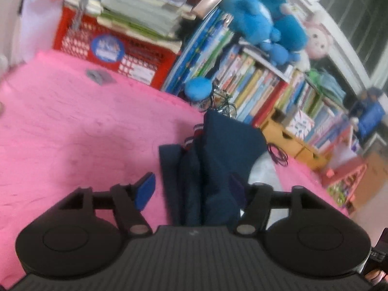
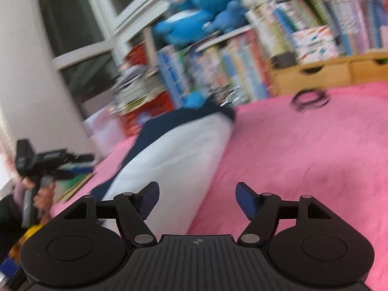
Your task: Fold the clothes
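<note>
A navy garment (image 1: 225, 145) with red-and-white striped trim lies bunched on the pink blanket (image 1: 72, 126). My left gripper (image 1: 191, 189) is open and wide. The navy cloth runs up between its blue pads (image 1: 145, 190), which do not pinch it. In the right wrist view the same garment (image 2: 179, 152) shows a white panel edged in navy, stretching away to the left of centre. My right gripper (image 2: 197, 198) is open with nothing between its fingers, its left finger over the white cloth's near end. A hand holds the left gripper's body (image 2: 48, 161) at the far left.
A red crate (image 1: 116, 48) with stacked books, a bookshelf (image 1: 266, 84) with blue plush toys (image 1: 266, 24) and a wooden drawer box (image 2: 327, 72) line the blanket's far edge. A dark cord loop (image 2: 310, 98) and a small grey item (image 1: 99, 76) lie on the blanket (image 2: 303, 169).
</note>
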The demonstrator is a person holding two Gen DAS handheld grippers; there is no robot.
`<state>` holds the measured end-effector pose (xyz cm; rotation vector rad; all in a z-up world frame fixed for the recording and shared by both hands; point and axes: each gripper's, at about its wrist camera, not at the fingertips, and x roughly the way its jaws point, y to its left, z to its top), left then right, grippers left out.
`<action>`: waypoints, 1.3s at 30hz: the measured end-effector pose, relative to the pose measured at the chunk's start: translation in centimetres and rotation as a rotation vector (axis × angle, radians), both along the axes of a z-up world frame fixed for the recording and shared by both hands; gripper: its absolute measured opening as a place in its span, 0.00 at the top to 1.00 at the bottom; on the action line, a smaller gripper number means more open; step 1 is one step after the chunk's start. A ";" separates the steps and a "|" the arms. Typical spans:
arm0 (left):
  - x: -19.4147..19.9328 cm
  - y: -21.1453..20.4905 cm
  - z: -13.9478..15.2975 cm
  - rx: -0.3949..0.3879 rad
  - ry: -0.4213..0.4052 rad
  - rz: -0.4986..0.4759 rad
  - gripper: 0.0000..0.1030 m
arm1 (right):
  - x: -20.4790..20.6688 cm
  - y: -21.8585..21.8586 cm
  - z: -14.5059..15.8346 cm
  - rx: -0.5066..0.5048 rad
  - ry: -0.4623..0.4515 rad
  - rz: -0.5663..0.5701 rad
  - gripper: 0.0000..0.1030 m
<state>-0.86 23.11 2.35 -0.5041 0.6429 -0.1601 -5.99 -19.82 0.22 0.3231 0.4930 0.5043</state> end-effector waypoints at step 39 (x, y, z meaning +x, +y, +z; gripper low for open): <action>-5.3 -11.1 -0.5 0.462 -0.095 -0.011 0.20 | 4.8 7.6 -4.2 -0.501 -0.141 0.756 0.00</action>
